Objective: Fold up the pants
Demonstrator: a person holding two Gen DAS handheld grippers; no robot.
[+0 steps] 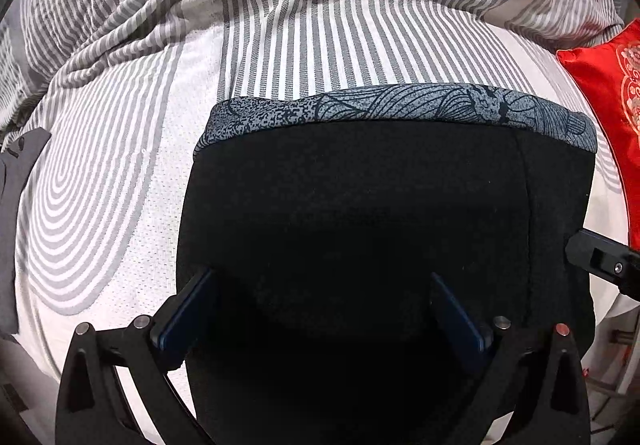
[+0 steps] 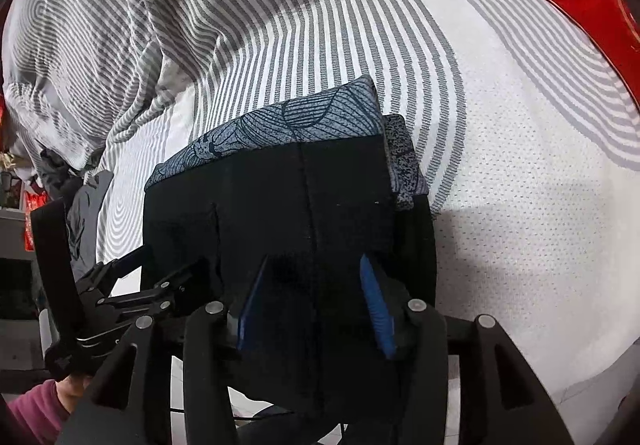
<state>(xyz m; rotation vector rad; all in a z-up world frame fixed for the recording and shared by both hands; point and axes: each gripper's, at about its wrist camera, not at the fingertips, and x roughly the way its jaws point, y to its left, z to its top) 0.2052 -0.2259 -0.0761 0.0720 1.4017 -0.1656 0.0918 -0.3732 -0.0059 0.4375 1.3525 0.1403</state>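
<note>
White mattress (image 1: 120,173) with grey concentric-stripe quilting and a fine dimpled knit surface, filling most of both wrist views. Grey-and-white striped bedding (image 1: 304,5), soft and rumpled, heaped along the far side of the mattress. Black pants (image 1: 360,213) with a grey-blue patterned band of dark leaf-like line work (image 1: 400,105) lie on the mattress in a compact, roughly rectangular folded stack; the black cloth is matte and smooth, with one vertical seam visible in the right wrist view, and the patterned layer shows along the far edge and at the right corner of the stack. Red satin cushion with pale embroidery (image 1: 608,93), glossy, at the mattress's right edge, apart from the pants. Dark grey garment (image 2: 86,213), crumpled, at the left edge of the mattress. Left gripper (image 1: 320,309), black linkage with blue finger pads (image 1: 188,309), pointed forward over the near part of the pants, jaws spread wide with black cloth between them. Right gripper (image 2: 316,301), same build, jaws moderately parted astride the pants' near edge; whether its pads (image 2: 376,309) press the cloth cannot be told.
</note>
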